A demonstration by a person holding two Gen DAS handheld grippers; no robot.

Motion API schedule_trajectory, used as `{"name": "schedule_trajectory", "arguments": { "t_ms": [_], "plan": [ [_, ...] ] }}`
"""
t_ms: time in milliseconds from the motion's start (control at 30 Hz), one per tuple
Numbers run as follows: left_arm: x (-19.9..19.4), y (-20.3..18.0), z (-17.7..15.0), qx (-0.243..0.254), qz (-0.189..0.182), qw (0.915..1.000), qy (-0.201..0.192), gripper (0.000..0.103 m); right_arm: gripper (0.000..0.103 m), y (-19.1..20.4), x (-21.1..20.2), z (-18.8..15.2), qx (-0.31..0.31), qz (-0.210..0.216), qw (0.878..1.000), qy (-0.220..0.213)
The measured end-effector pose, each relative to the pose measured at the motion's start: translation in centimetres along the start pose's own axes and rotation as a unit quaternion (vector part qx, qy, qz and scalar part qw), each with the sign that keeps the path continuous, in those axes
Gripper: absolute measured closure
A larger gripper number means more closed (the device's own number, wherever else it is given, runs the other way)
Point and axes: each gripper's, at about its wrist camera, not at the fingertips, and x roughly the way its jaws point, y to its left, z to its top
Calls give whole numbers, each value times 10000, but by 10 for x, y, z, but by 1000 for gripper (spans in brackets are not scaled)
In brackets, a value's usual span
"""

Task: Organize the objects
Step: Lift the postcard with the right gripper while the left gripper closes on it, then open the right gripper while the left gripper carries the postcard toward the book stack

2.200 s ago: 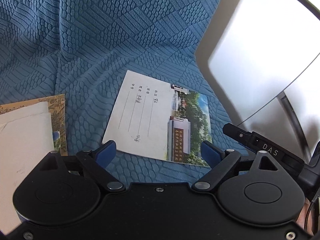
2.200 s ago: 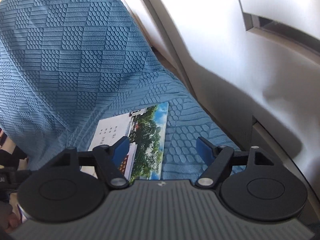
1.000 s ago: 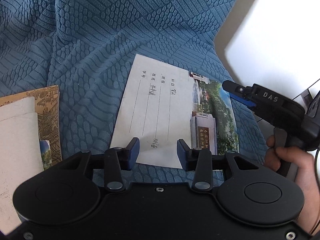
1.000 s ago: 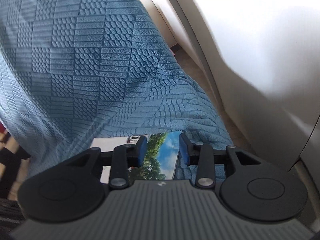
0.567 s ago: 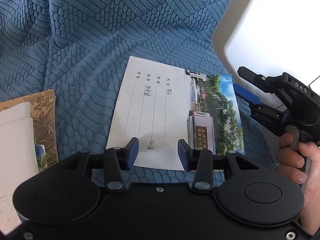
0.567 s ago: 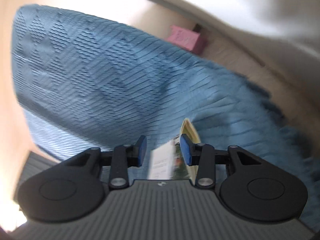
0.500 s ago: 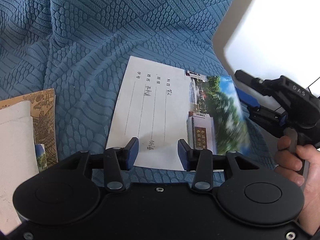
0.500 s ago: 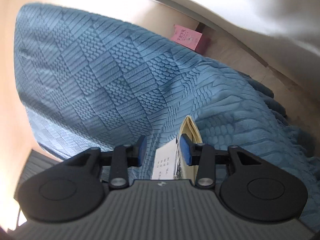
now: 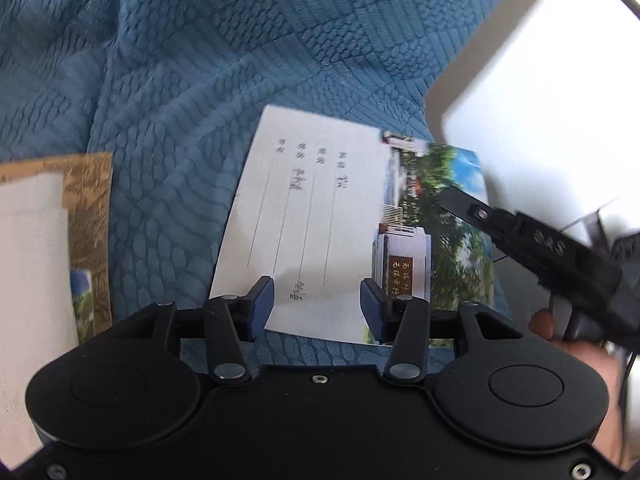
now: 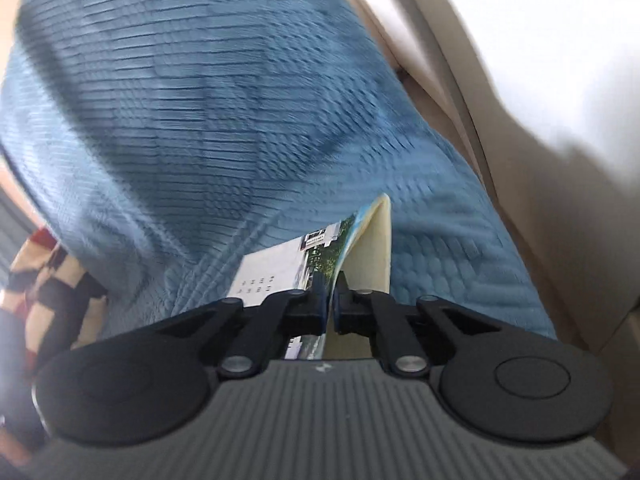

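Right wrist view: right gripper (image 10: 329,304) has just closed its jaws on the picture edge of the booklet (image 10: 280,276), lifting it. Thin, light, floppy paper; grip near the edge. Left gripper (image 9: 316,306) jaws have been widening, unloaded, straddling the booklet's near edge on the blue blanket (image 9: 192,80).

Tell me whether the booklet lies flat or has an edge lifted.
One edge lifted. The right hand-held gripper is shut on the booklet, its photo edge curling up off the blue blanket.
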Motion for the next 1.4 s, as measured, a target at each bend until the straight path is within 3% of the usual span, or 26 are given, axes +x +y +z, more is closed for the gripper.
{"name": "schedule_trajectory", "arguments": {
  "t_ms": [100, 300, 400, 567, 733, 833, 900, 1000, 1133, 1200, 1300, 1400],
  "plan": [
    [-13, 18, 1, -517, -490, 9974, 68, 55, 98, 17, -18, -3, -353, 33, 9992, -201],
    [-60, 28, 14, -700, -981, 9925, -196, 39, 99, 66, -42, -14, -1548, -95, 9871, -392],
    [-81, 32, 18, -913, -1304, 9867, -341, 28, 100, 93, -50, -28, -2224, -171, 9738, -438],
    [-103, 42, 17, -1405, -1941, 9700, -405, 12, 100, 132, -64, -55, -3055, -111, 9513, -401],
    [-117, 55, 9, -1870, -2485, 9499, -296, 11, 100, 157, -64, -75, -3610, -10, 9323, -223],
    [-120, 61, 5, -1963, -2456, 9490, -245, 11, 100, 171, -67, -85, -4011, 25, 9158, -223],
    [-120, 65, 0, -2020, -2272, 9526, -120, 13, 100, 178, -69, -89, -4121, 80, 9109, -206],
    [-120, 70, -9, -2042, -2061, 9570, 21, 26, 100, 190, -71, -96, -4429, 156, 8963, -175],
    [-124, 84, -24, -2263, -2135, 9504, 23, 43, 99, 204, -70, -111, -4964, 192, 8678, -83],
    [-128, 89, -30, -2271, -2064, 9517, 23, 56, 99, 210, -70, -120, -5214, 210, 8531, -21],
    [-134, 94, -38, -2204, -1771, 9592, 19, 80, 99, 216, -72, -129, -5304, 206, 8475, 12],
    [-141, 101, -44, -2208, -1743, 9596, -37, 86, 99, 224, -75, -135, -5350, 192, 8446, 29]
  ]
}}
